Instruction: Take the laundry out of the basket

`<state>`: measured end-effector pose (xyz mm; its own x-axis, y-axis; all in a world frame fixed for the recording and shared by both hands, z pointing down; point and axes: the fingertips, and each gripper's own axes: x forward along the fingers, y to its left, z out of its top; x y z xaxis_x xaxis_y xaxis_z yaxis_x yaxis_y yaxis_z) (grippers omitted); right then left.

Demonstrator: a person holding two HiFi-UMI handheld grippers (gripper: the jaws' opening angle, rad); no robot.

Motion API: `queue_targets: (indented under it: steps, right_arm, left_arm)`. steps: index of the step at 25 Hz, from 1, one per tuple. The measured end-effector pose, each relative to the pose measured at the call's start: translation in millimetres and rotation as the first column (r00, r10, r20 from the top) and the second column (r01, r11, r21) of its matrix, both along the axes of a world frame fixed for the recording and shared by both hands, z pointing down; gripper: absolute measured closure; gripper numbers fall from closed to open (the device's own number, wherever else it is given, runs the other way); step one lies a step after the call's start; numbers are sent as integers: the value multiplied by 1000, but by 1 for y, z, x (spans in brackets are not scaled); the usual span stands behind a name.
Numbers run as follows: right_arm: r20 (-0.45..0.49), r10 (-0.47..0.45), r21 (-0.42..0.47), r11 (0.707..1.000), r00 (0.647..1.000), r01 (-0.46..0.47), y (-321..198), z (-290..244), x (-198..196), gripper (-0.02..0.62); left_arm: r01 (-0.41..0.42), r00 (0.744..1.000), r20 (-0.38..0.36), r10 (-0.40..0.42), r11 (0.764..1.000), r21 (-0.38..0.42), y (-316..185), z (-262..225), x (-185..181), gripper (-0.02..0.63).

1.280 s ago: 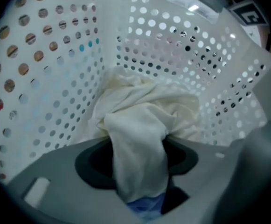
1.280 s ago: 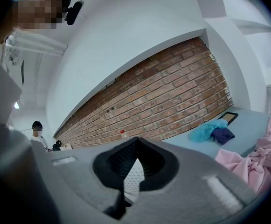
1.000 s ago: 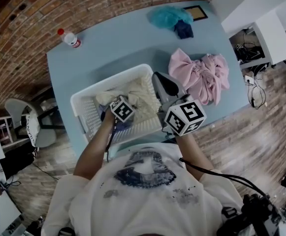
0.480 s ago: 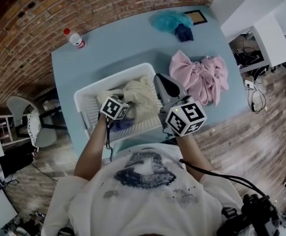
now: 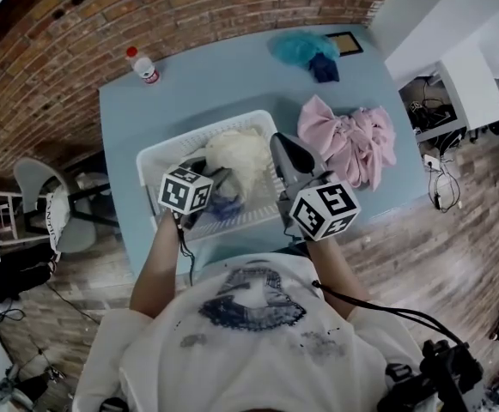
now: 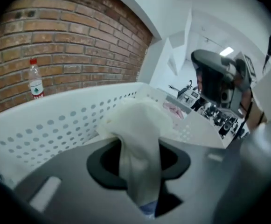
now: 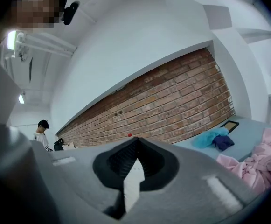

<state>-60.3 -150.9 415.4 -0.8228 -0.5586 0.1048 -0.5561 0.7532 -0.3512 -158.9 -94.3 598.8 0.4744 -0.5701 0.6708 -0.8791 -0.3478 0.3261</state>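
Cream garment (image 5: 240, 154) over white basket (image 5: 206, 132)

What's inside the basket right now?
A cream garment, clamped in the left gripper, is bunched up inside the white laundry basket. A bluish cloth shows beneath it. The garment and left gripper cover the rest of the bottom.

Bare bench (image 5: 223, 88) lies open beyond the basket (image 5: 150, 157); the pink pile (image 5: 352, 140) blocks the right, a bottle (image 5: 144, 65) the far-left corner.
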Motion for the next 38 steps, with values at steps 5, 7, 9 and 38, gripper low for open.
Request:
queue_targets:
  steps: [5,7,9,38]
  right_arm:
    - [-2,-16,27,1000,1000,16,9,-11,-2,598]
    - [-1,-22,35,999,1000,22,12,-14,-3,597]
    - [1,-30,45,999,1000,30,14,-19,-4,597]
    - [26,-152,276,951,988,139,64,-111,-63,598]
  left_arm:
    - [61,998,-4,-61,993,105,0,-37,-6,466]
    - [87,996,-8,-87,986,139,0,-50,-9,466]
    - [121,993,-15,-120,977,175,1,-64,-13,466]
    - [375,871,-8,-492,653,658,71,-269,-89,466]
